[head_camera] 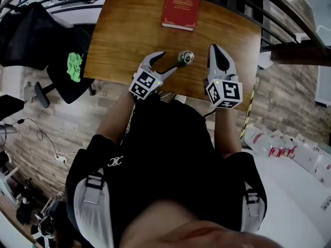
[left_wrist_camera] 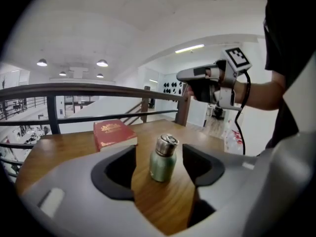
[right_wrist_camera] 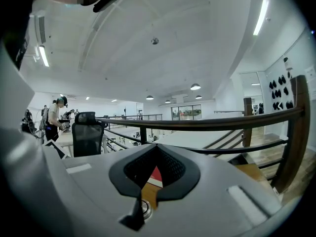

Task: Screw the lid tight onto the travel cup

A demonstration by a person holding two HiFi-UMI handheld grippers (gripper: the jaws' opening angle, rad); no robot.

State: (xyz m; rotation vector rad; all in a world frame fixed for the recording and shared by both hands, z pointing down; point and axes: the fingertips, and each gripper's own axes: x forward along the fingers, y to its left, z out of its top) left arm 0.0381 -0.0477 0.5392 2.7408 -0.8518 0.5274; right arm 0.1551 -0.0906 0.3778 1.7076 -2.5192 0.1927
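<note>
The left gripper [head_camera: 168, 62] reaches in from lower left of the head view, angled up and to the right, its jaws spread wide and released; the travel cup [left_wrist_camera: 162, 165] stands upright between them, touching neither pad, with wood showing on both sides. The lid [left_wrist_camera: 167, 142] sits on top of the cup; how tightly it is screwed I cannot tell. The right gripper [head_camera: 215, 48] is held just right of the cup and apart from it, pointing toward the top of the frame, jaws clenched together on nothing.

The cup stands at the lower centre of the wooden table [head_camera: 124, 30], near the edge closest to the person; a red book [head_camera: 181, 7] lies well apart at the upper edge. A dark railing [left_wrist_camera: 98, 89] curves behind the table; a black office chair [head_camera: 59, 45] with a green object [head_camera: 75, 66] on it stands off the left edge. Bare wood lies open between cup and book and across the table's left half.
</note>
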